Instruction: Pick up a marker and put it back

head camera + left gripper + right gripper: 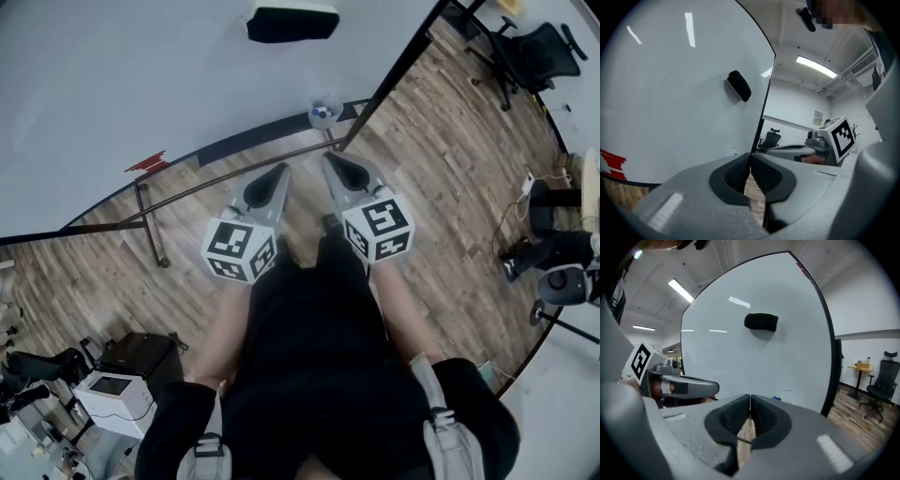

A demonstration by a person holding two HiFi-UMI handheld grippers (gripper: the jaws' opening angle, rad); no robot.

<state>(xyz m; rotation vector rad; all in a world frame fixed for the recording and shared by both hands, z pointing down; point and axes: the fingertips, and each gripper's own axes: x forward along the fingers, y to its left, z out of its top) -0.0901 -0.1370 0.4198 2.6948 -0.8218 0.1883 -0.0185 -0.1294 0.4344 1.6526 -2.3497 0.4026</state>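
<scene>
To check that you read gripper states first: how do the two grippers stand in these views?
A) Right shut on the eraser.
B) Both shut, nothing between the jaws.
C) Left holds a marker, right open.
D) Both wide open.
B: the left gripper and the right gripper each show jaws closed together with nothing between them; the black eraser sits on the whiteboard.

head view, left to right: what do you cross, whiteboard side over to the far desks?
red mark → left gripper → right gripper → black office chair
</scene>
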